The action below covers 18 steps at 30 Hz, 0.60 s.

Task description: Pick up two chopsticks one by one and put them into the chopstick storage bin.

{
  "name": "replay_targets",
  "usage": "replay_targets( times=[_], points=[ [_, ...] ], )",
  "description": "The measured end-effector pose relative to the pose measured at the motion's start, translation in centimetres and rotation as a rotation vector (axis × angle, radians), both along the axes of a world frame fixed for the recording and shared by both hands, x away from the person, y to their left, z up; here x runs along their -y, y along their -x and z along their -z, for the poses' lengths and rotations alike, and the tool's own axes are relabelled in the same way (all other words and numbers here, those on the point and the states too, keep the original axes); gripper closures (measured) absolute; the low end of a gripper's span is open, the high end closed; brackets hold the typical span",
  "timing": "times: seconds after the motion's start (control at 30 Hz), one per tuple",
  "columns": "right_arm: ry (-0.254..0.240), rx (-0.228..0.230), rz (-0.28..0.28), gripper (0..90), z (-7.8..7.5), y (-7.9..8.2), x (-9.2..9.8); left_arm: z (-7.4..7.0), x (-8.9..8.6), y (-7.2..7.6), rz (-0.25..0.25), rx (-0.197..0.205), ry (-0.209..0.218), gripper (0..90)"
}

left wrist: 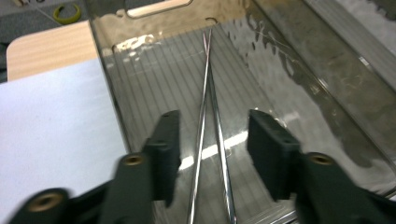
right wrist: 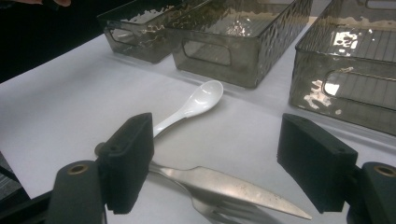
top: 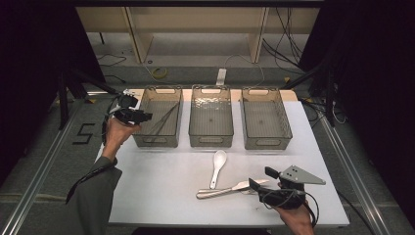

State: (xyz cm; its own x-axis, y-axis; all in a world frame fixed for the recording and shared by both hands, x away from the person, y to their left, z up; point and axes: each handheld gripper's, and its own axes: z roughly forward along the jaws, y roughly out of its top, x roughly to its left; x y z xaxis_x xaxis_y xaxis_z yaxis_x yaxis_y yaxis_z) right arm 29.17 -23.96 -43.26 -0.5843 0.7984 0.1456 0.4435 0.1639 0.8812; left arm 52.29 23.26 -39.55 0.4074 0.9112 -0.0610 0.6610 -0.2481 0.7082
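The left tool (left wrist: pixel 212 140) is held over the left bin (top: pixel 157 134) with its jaws apart; two metal chopsticks (left wrist: pixel 208 116) are seen lying in that bin, not gripped. The right tool (right wrist: pixel 215 168) is held wide open over the knife (right wrist: pixel 233 186) and fork (right wrist: pixel 219 212) on the desk (top: pixel 161 186)
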Motion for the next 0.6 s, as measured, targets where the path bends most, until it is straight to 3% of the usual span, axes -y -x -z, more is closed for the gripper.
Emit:
replay_targets(
  times=[0.17, 0.37, 0.6],
  points=[
    [0.0, 0.001, -0.001, 28.0, 0.0, 0.0, 0.0, -0.8, 0.1, 0.6, 0.02, -0.022, 0.093, 39.2],
    [-0.001, 0.002, -0.002, 28.0, 0.0, 0.0, 0.0, -1.4, 0.5, 2.5, 0.051, -0.037, 0.142, 30.4],
    [0.008, 0.0, -0.002, 28.0, 0.0, 0.1, -0.1, -1.4, 0.8, 5.5, 0.08, -0.016, 0.183, 26.8]
  ],
)
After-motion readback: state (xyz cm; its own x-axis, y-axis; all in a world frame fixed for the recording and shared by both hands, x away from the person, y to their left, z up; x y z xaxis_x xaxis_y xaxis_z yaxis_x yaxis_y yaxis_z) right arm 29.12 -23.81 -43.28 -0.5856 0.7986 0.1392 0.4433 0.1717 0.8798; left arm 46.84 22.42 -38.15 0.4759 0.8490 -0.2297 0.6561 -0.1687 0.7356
